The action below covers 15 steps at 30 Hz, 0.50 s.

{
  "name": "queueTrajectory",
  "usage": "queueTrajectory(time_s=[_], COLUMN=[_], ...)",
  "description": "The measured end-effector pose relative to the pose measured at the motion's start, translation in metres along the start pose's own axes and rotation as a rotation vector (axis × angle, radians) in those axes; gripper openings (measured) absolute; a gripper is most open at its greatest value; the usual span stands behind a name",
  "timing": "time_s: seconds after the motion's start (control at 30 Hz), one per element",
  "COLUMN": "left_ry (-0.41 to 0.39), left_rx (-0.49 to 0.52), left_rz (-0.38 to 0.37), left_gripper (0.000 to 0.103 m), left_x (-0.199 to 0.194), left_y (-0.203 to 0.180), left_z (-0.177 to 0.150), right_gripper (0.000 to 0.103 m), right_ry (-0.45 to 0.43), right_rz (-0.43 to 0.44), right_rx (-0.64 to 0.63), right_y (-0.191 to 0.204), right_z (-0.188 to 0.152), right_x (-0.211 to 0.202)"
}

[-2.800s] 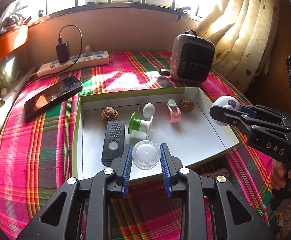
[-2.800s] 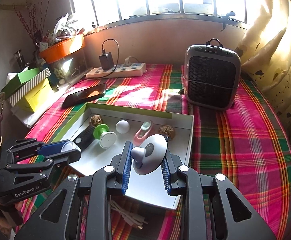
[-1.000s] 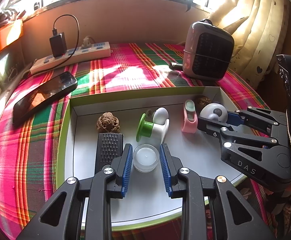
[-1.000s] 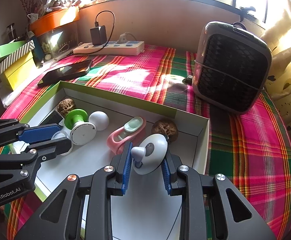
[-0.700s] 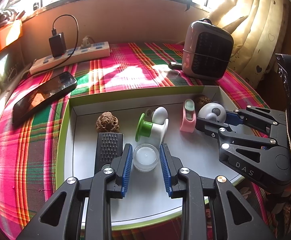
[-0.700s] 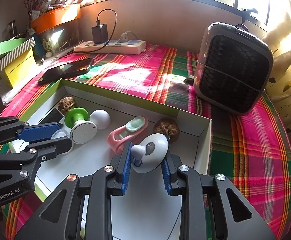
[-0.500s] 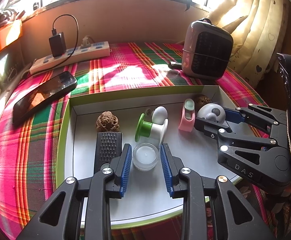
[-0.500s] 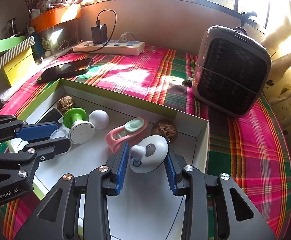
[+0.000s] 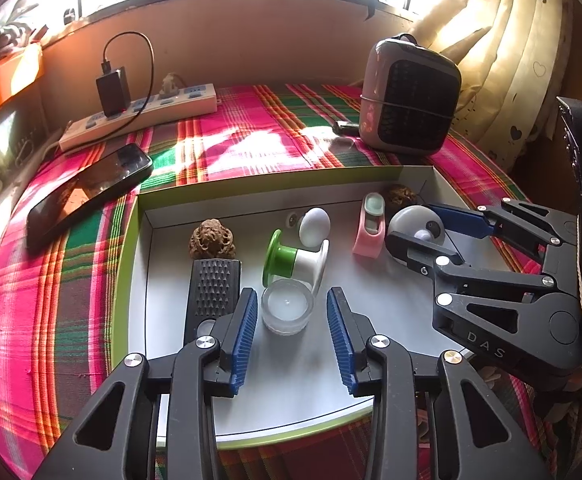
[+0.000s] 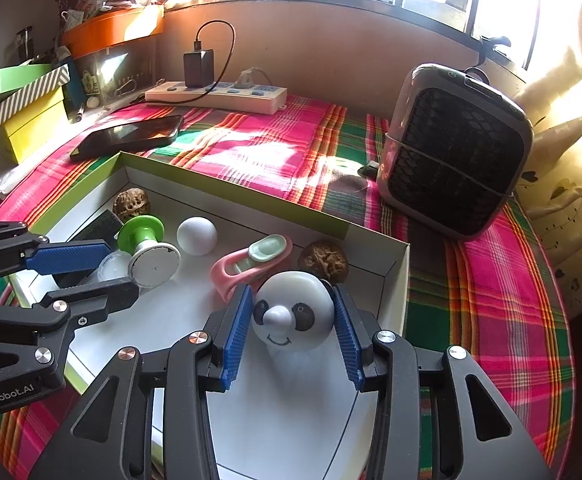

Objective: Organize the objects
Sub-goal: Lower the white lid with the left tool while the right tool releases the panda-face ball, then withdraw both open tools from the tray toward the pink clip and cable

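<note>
A shallow white tray with a green rim (image 9: 131, 240) (image 10: 391, 276) lies on the plaid cloth. My left gripper (image 9: 292, 316) is open, its blue pads apart on either side of a small clear round container (image 9: 287, 311) that rests on the tray floor. My right gripper (image 10: 292, 326) is open around a white panda-face toy (image 10: 293, 312) that sits in the tray's right part; it also shows in the left wrist view (image 9: 417, 228). The tray holds a green-and-white spool (image 9: 295, 260), a white ball (image 9: 314, 222), a pink clip (image 9: 369, 226), two walnuts (image 9: 211, 238) (image 9: 402, 196) and a black remote (image 9: 211, 292).
A grey heater (image 10: 455, 164) stands behind the tray at the right. A phone (image 9: 87, 192) and a power strip with a charger (image 9: 139, 116) lie at the back left. Boxes and an orange bin (image 10: 111, 32) crowd the left shelf. Curtains (image 9: 511, 60) hang at the right.
Both grippers have opened. The clear container and the panda toy now rest on the tray floor between the parted pads; the panda toy has turned its face toward the right camera.
</note>
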<state>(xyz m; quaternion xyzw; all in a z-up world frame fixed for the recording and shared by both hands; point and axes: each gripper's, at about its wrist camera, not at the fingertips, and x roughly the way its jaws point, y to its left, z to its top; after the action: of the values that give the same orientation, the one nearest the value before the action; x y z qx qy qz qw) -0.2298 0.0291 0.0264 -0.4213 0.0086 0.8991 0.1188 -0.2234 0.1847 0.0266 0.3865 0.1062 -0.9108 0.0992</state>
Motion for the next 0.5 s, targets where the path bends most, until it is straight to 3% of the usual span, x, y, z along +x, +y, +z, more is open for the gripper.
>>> queueTrajectory(time_s=[0.5], left_ry=[-0.001], left_rx=[-0.008], left_rz=[-0.004], left_gripper=[0.04], left_x=[-0.0031], left_y=[0.0001], left_z=[-0.0013], right_gripper=[0.05], right_ry=[-0.017], right_rz=[-0.004], right_rx=[-0.004], right_y=[0.0025], right_z=[-0.0004], right_x=[-0.0059])
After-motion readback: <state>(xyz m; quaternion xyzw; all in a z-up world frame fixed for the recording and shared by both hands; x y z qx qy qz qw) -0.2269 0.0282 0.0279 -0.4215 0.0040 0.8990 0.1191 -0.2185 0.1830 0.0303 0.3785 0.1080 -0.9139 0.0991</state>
